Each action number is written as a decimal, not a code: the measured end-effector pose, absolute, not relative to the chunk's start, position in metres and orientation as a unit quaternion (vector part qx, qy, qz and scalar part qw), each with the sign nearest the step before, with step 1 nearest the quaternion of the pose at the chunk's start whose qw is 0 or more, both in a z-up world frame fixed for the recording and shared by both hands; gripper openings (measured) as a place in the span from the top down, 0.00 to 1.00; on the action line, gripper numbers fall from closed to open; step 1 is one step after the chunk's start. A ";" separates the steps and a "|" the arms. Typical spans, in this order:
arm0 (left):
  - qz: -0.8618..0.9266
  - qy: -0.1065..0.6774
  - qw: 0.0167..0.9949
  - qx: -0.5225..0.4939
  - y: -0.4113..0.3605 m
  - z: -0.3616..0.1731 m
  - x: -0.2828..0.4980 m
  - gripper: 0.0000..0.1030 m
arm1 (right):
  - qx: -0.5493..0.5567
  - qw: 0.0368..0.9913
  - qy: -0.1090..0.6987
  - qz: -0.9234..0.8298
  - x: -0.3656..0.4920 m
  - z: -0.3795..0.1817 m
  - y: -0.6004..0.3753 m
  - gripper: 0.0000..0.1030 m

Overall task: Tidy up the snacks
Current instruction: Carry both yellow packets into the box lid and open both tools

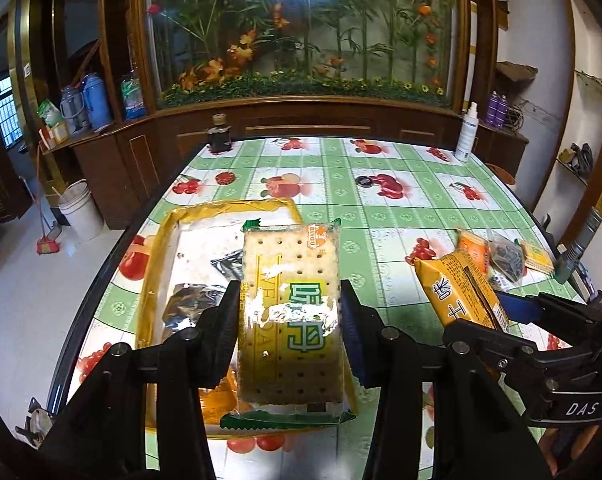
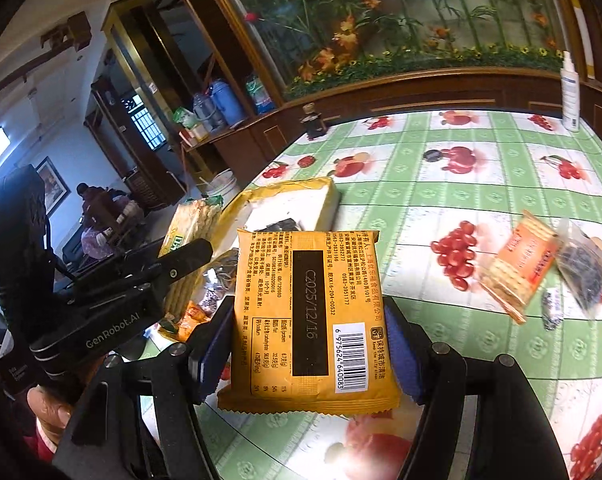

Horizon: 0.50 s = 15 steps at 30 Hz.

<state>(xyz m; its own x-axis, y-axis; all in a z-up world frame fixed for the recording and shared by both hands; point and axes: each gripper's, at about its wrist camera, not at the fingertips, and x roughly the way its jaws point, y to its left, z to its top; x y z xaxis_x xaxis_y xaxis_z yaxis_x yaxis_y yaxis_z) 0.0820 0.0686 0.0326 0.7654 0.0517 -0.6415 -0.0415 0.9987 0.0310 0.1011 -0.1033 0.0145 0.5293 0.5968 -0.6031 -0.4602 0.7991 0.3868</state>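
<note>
My left gripper (image 1: 289,300) is shut on a clear-wrapped cracker pack (image 1: 293,276) with green ends and a yellow label. It holds the pack above a yellow-rimmed box (image 1: 157,264) with a white floor, where dark packets (image 1: 197,300) lie. My right gripper (image 2: 309,316) is shut on an orange snack pack (image 2: 309,320), barcode side up, over the table just right of the box (image 2: 301,196). In the left wrist view the same orange pack (image 1: 457,288) shows at the right. The cracker pack (image 2: 193,224) shows at the left of the right wrist view.
Loose snacks lie at the table's right: an orange cracker pack (image 2: 517,264) and a dark seed bag (image 2: 581,268). A white spray bottle (image 1: 469,132) and a dark bottle (image 1: 219,134) stand at the far edge. The fruit-print tablecloth (image 1: 381,216) covers the table. A white bucket (image 1: 81,212) stands on the floor.
</note>
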 end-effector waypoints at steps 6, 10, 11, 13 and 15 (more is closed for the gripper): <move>0.049 0.339 0.939 0.000 0.087 0.031 0.085 0.57 | 0.100 0.858 0.382 0.328 0.111 0.014 -0.081 0.32; 0.062 0.342 0.938 0.001 0.096 0.028 0.090 0.57 | 0.109 0.851 0.386 0.340 0.121 0.011 -0.069 0.32; 0.063 0.345 0.937 -0.002 0.099 0.027 0.092 0.57 | 0.111 0.849 0.388 0.342 0.123 0.011 -0.066 0.32; 0.067 0.352 0.934 -0.005 0.107 0.023 0.097 0.57 | 0.117 0.845 0.391 0.346 0.129 0.010 -0.060 0.32; 0.073 0.362 0.929 -0.012 0.117 0.017 0.104 0.57 | 0.122 0.841 0.394 0.351 0.137 0.009 -0.053 0.32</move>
<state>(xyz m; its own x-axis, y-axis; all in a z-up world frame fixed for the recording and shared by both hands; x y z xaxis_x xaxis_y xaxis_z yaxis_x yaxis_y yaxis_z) 0.1043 0.1168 0.0169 0.7276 0.1269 -0.6742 -0.1448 0.9890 0.0298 0.1372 -0.0525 0.0089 0.4428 0.6869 -0.5763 -0.4943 0.7232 0.4823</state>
